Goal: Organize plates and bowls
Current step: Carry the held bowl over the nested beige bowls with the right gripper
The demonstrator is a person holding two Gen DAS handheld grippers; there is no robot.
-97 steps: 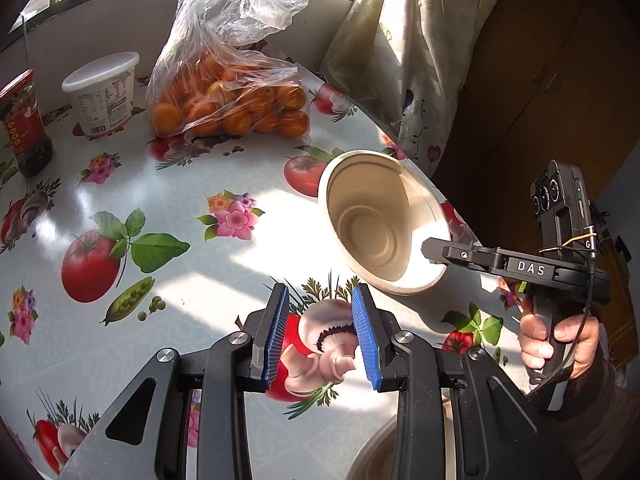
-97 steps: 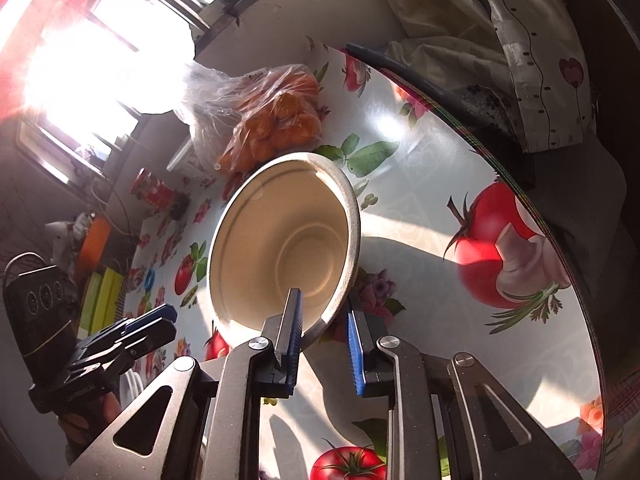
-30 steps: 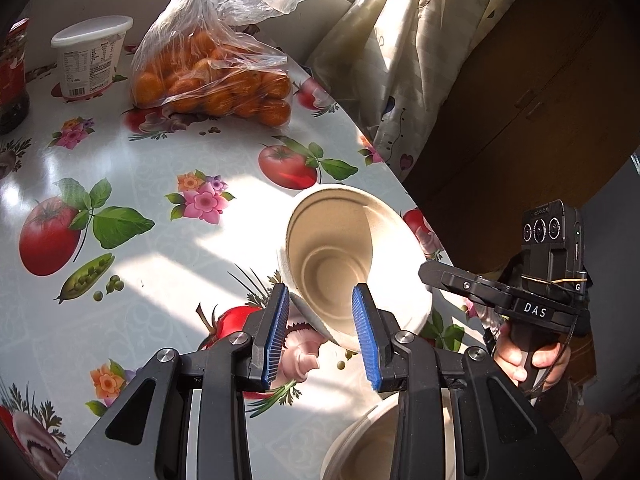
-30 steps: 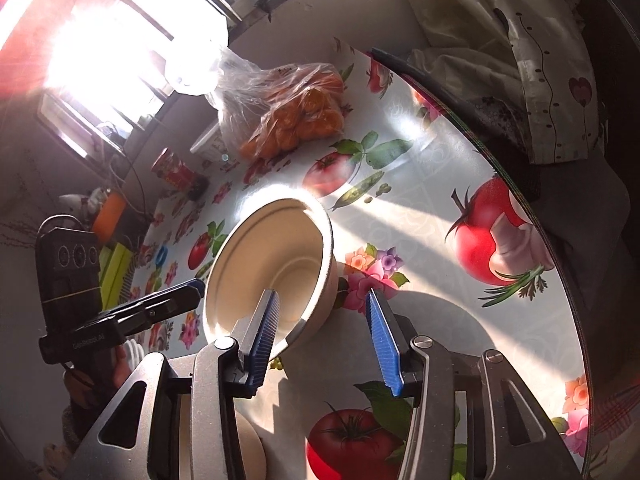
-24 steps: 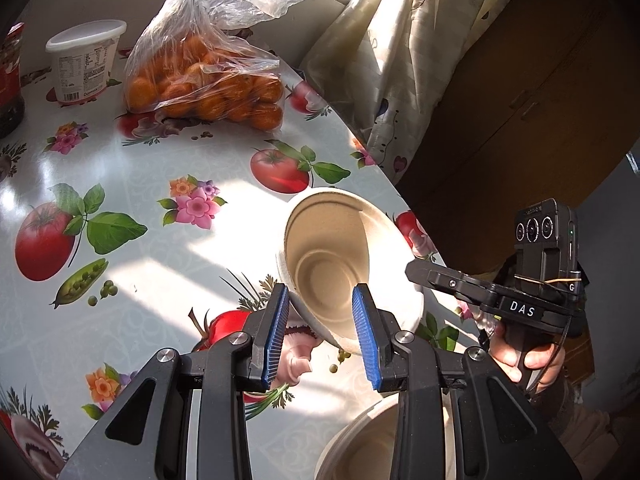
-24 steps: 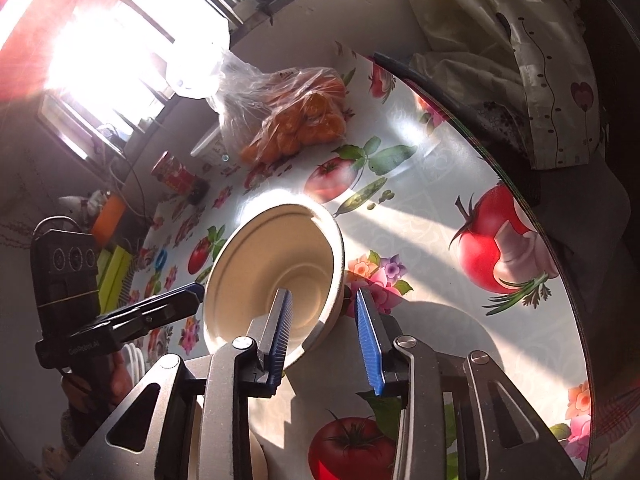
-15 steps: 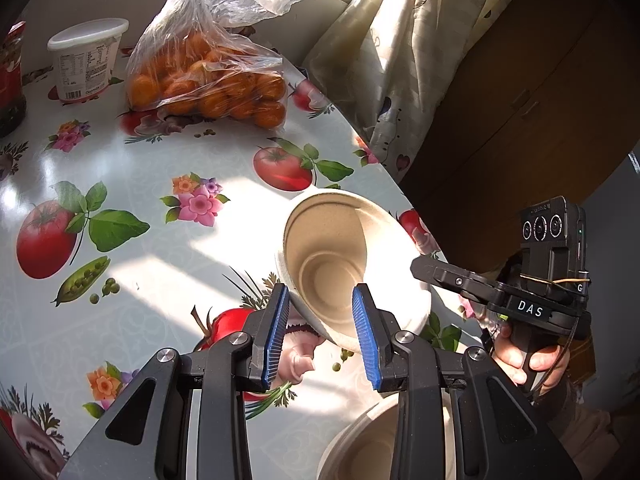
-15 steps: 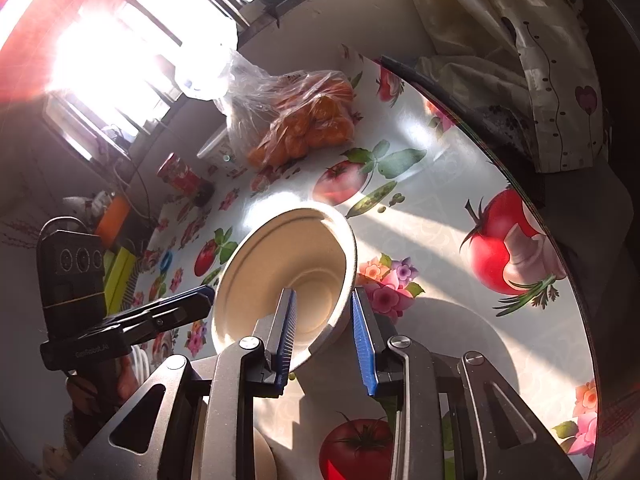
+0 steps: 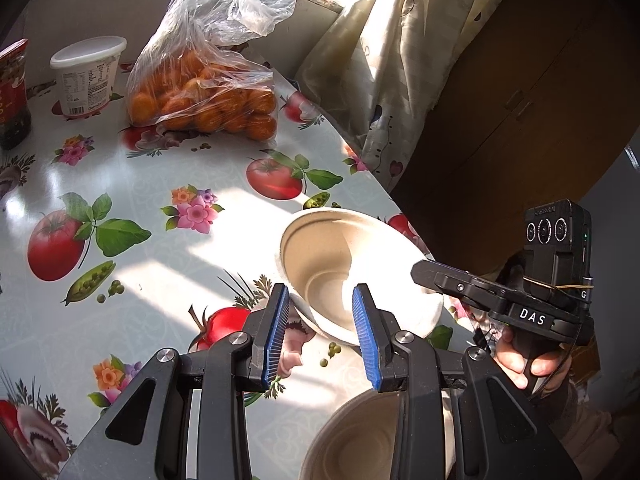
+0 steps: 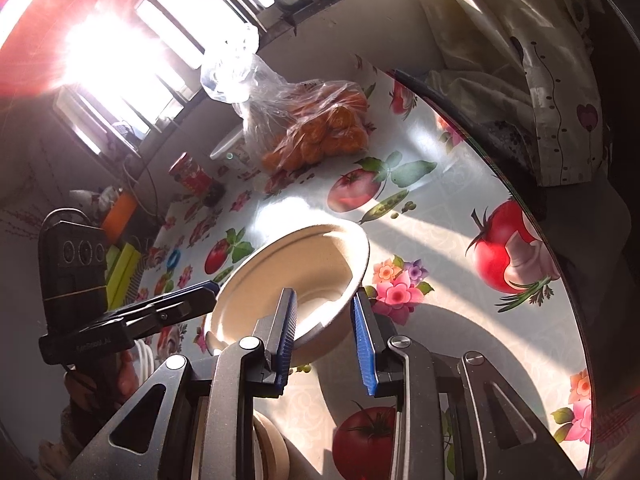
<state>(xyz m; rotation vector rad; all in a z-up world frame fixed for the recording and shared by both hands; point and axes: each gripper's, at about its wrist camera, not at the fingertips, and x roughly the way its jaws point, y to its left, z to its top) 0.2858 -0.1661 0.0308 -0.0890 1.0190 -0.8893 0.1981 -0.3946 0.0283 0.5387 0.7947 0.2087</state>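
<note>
Sunlit table (image 9: 120,200), bag of oranges (image 9: 208,96) up at eleven o'clock, and the bowl (image 9: 320,264) hung tilted above the cloth at five o'clock from that bag, a second bowl (image 9: 360,440) waiting at six. It looked like light, stiff moulded pulp with a thin wall that could crush, so the rim was the place to pinch. The right gripper (image 10: 323,294) had just been closing and clamped that rim. The left gripper (image 9: 320,290) was drawn nearly together at the rim, but whether it gripped was unclear.

bowl (image 9: 352,276): matt pulp (paper-like) | tablecloth (image 9: 132,200): glossy | bag (image 9: 208,68): clear plastic
</note>
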